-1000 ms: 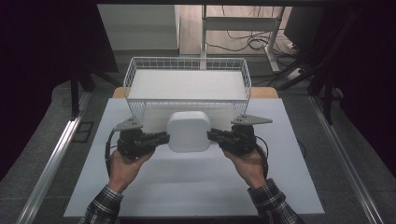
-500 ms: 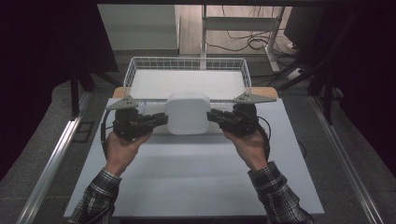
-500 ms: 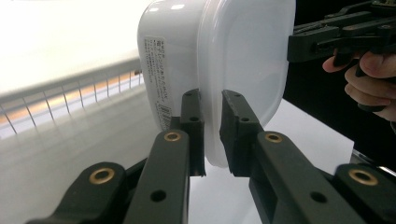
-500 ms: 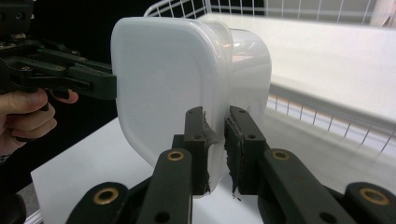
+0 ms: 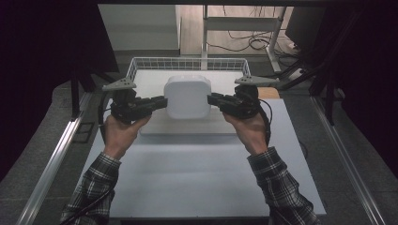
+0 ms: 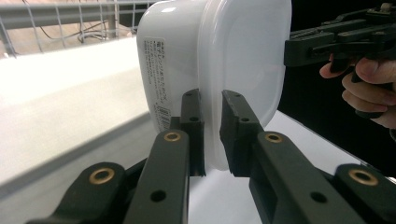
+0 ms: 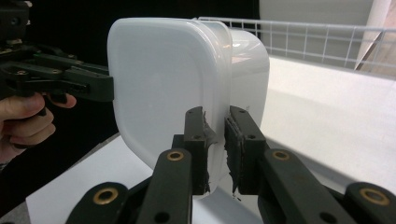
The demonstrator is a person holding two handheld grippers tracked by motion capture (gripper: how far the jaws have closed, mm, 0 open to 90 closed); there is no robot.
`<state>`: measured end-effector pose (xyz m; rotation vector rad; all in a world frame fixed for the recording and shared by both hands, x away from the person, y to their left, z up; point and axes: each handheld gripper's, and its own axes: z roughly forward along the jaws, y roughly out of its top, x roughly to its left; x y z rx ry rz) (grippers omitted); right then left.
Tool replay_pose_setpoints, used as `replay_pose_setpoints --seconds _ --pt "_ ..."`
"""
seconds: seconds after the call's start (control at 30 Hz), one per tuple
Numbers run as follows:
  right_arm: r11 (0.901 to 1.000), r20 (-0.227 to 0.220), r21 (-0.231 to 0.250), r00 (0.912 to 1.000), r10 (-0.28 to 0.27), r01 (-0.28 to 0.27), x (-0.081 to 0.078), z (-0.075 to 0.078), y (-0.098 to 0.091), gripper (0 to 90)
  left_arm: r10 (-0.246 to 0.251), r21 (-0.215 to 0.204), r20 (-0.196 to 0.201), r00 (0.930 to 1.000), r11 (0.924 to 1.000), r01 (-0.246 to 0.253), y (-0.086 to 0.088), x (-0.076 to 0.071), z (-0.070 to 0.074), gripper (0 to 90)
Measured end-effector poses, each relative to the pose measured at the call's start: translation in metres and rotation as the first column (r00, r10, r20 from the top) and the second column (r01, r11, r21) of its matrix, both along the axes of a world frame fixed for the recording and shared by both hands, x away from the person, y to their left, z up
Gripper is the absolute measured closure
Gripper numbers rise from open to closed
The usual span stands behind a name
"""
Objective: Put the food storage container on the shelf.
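Above the white surface (image 5: 197,183), a white lidded container (image 5: 187,96) is held up between the two grippers, in front of a white wire basket (image 5: 141,63) seen at the far end in the high view. The left gripper (image 5: 162,102) is clamped on the container's left edge, and in the left gripper view its jaws are seen pinching the rim of the translucent lid, with a printed label (image 6: 158,79) visible on the container's side. The right gripper (image 5: 212,99) is clamped on the opposite edge, and in the right gripper view its jaws are likewise closed on the lid's rim. Each gripper is gripped by a hand, the left hand (image 5: 121,132) and the right hand (image 5: 248,131), with plaid sleeves (image 5: 281,187) entering from the bottom of the high view. The container is held level, its lid facing up toward the high camera, clear of the raised white panel (image 5: 187,127) lying beneath it
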<state>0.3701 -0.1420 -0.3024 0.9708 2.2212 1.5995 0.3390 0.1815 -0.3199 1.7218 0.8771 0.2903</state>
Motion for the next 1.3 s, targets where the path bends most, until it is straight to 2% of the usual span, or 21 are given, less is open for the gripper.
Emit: replay_pose_setpoints --seconds 0.1,0.4,0.6,0.87,1.03,1.2,1.23,1.3 --pt "1.0000 0.006 0.001 0.9999 -0.009 0.009 0.009 0.008 0.003 78.0 0.007 -0.005 0.002 1.0000 1.0000 -0.007 0.002 0.008 0.006 80.0" --pt "0.9993 -0.014 0.010 0.9992 -0.036 0.036 0.031 0.013 0.007 77.4 0.017 -0.014 -0.012 0.9998 0.9998 -0.017 0.002 0.031 0.014 79.9" --pt "0.9984 -0.036 -0.004 0.9978 -0.056 0.056 0.044 0.012 0.010 76.7 0.029 -0.010 -0.029 0.9991 0.9995 -0.030 0.001 0.042 0.012 79.6" --pt "0.9966 -0.077 0.003 0.9937 -0.081 0.082 0.058 0.007 0.010 75.7 0.033 -0.030 -0.058 0.9978 0.9990 -0.034 -0.001 0.053 0.010 79.3" --pt "0.9944 -0.098 -0.011 0.9896 -0.106 0.105 0.065 0.006 0.012 74.4 0.037 -0.039 -0.072 0.9967 0.9985 -0.040 -0.003 0.060 0.007 78.7" --pt "0.9929 -0.105 -0.015 0.9874 -0.119 0.118 0.070 0.005 0.013 71.5 0.036 -0.041 -0.085 0.9958 0.9984 -0.039 -0.005 0.065 0.002 75.8" --pt "0.9930 -0.108 -0.009 0.9871 -0.118 0.118 0.071 0.006 0.013 70.6 0.034 -0.062 -0.093 0.9951 0.9973 -0.040 -0.004 0.068 0.001 75.1" --pt "0.9931 -0.110 -0.001 0.9871 -0.117 0.118 0.071 0.006 0.014 68.6 0.040 -0.061 -0.095 0.9946 0.9971 -0.046 -0.004 0.069 0.001 72.6"
